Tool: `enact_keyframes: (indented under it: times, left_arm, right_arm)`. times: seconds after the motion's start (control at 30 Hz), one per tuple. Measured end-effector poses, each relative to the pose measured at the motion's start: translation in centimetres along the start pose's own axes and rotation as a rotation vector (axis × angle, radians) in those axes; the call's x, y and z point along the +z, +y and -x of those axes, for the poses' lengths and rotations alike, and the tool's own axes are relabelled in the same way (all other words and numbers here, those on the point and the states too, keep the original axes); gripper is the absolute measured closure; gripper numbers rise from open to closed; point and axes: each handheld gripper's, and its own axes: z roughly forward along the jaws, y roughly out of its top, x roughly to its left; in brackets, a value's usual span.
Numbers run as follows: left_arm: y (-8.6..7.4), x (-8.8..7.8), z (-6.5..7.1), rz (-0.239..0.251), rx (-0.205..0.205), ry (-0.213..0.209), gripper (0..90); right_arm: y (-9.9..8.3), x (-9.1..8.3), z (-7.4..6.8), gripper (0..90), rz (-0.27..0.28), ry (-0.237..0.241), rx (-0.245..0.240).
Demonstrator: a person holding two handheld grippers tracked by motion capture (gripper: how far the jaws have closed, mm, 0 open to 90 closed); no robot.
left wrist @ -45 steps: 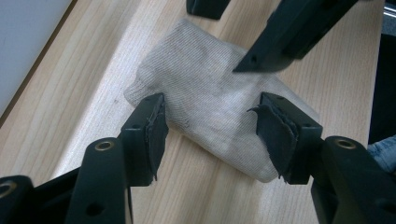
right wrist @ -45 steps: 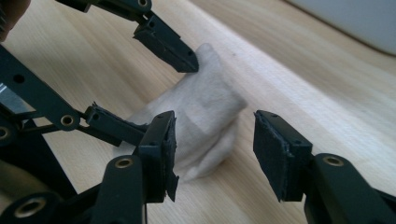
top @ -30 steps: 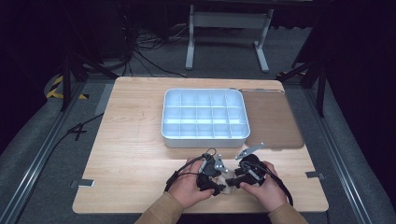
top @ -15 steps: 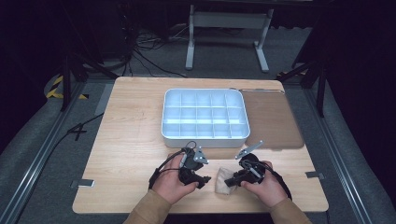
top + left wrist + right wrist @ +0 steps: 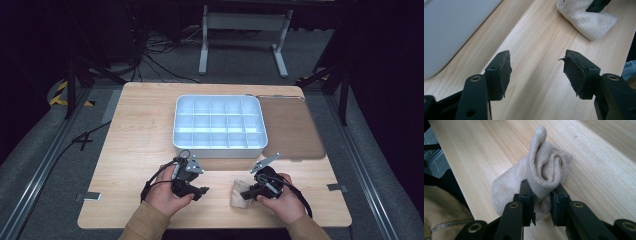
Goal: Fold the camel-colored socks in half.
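Note:
A rolled beige sock (image 5: 541, 172) lies on the wooden table (image 5: 140, 145) near its front edge. My right gripper (image 5: 542, 203) is shut on the sock's rolled end, its jaws pinching the fabric. In the high view the sock (image 5: 240, 194) sits just left of my right gripper (image 5: 254, 192). My left gripper (image 5: 201, 191) rests a short way to the left of the sock, apart from it. In the left gripper view that gripper (image 5: 537, 71) stands open with only bare wood between its pads, and the sock (image 5: 584, 17) lies beyond at the upper right.
A white compartment tray (image 5: 218, 145) stands in the middle of the table, just behind both hands; its wall (image 5: 451, 32) shows at the left of the left gripper view. A brown mat (image 5: 292, 127) lies to the tray's right. A tan sleeve (image 5: 446, 215) sits close beside my right gripper.
My left gripper has let go of the sock and drawn away to the left, now open. My right gripper keeps hold of the sock and has barely moved.

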Motion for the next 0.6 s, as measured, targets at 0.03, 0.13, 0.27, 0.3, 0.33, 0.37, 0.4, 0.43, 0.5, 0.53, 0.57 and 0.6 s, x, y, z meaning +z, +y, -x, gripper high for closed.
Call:
enact_keyframes:
  times: [0.03,0.13,0.27,0.3,0.33,0.37,0.4,0.43,0.5,0.53,0.57,0.6]
  left_arm:
    - [0.0,-0.2,-0.1,-0.001,0.002,-0.002,39.1]
    - [-0.1,-0.7,-0.4,-0.007,-0.001,-0.023,39.1]
    - [-0.3,-1.4,-0.9,-0.011,0.006,-0.021,38.4]
    - [-0.3,-1.6,-1.1,-0.015,0.002,-0.02,38.4]
    - [-0.4,-1.8,-1.2,-0.014,-0.006,-0.018,38.4]
    - [-0.5,-1.9,-1.3,-0.018,-0.001,-0.005,38.4]
    - [-0.5,-2.0,-1.4,-0.017,-0.008,-0.011,38.4]
    - [-0.6,-2.0,-1.4,-0.015,-0.01,-0.011,38.4]
    - [-0.6,-2.2,-1.6,-0.013,-0.01,-0.011,38.4]
    - [-0.6,-2.3,-1.7,-0.015,-0.017,-0.011,38.4]
    - [-0.5,-2.4,-1.7,-0.02,-0.013,-0.013,38.4]
    - [-0.6,-2.4,-1.8,-0.004,-0.016,-0.006,38.3]
  right_arm:
    - [0.0,0.0,0.0,74.6,0.0,0.0,0.001]
    - [0.0,-0.1,0.0,74.6,0.001,0.001,0.001]
    - [0.1,-0.2,0.0,74.6,0.006,0.003,-0.005]
    - [0.1,-0.2,0.0,74.6,0.006,0.003,-0.005]
    - [0.1,-0.3,0.0,74.7,0.007,0.003,-0.007]
    - [0.3,-0.5,0.0,74.7,0.008,0.001,-0.009]
    - [0.3,-0.6,0.0,74.7,0.011,-0.001,-0.011]
    - [0.5,-0.9,0.0,74.7,0.017,0.0,-0.011]
    - [0.8,-1.3,-0.1,74.7,0.027,-0.017,-0.016]
    - [0.9,-1.5,-0.1,74.7,0.03,-0.02,-0.017]
    - [1.1,-1.7,-0.2,74.7,0.033,-0.018,-0.019]
    - [1.3,-1.9,-0.3,74.7,0.036,-0.02,-0.022]
